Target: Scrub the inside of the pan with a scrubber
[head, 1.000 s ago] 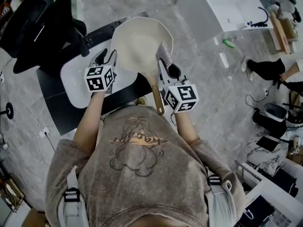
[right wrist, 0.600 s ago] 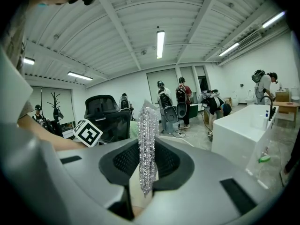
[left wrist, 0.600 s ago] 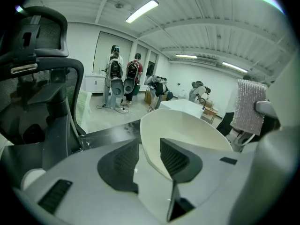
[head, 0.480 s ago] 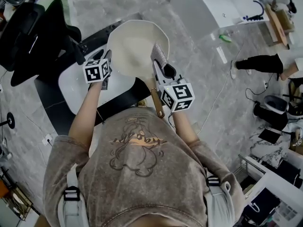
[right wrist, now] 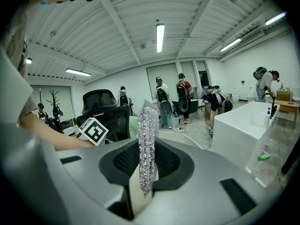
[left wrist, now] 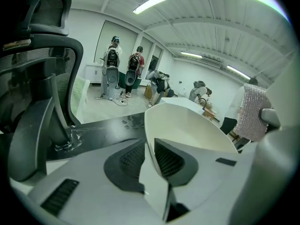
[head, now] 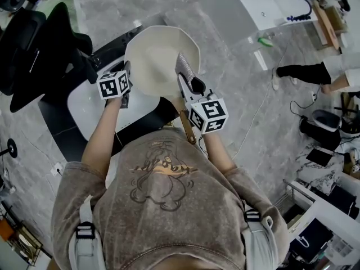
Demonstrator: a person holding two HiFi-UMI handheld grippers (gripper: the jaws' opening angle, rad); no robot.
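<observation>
While the cream pan (head: 160,55) is seen in the head view above a white surface (head: 84,103), its near-left rim is taken between the jaws of the left gripper (head: 127,73). In the left gripper view the thin wall of the pan (left wrist: 187,125) runs straight between the two dark pads – the jaws of this left gripper (left wrist: 149,149) have just been closing, and both pads now lie against the rim, so the pan is pinched. The hollow of the pan opens ahead and to the right of this gripper. A black office chair (left wrist: 37,78) is seen to its left.

The right gripper (head: 187,82) is pressed together on a silvery mesh scrubber (head: 185,65). In the right gripper view the scrubber (right wrist: 147,139) stands upright between the pads of the right gripper (right wrist: 146,162) and sticks out well past the fingertips. Its tip is held at the right rim of the pan – whether it touches the inside cannot be told. The wooden handle (head: 187,127) of the pan lies behind and beneath this gripper, pointing toward the person.
</observation>
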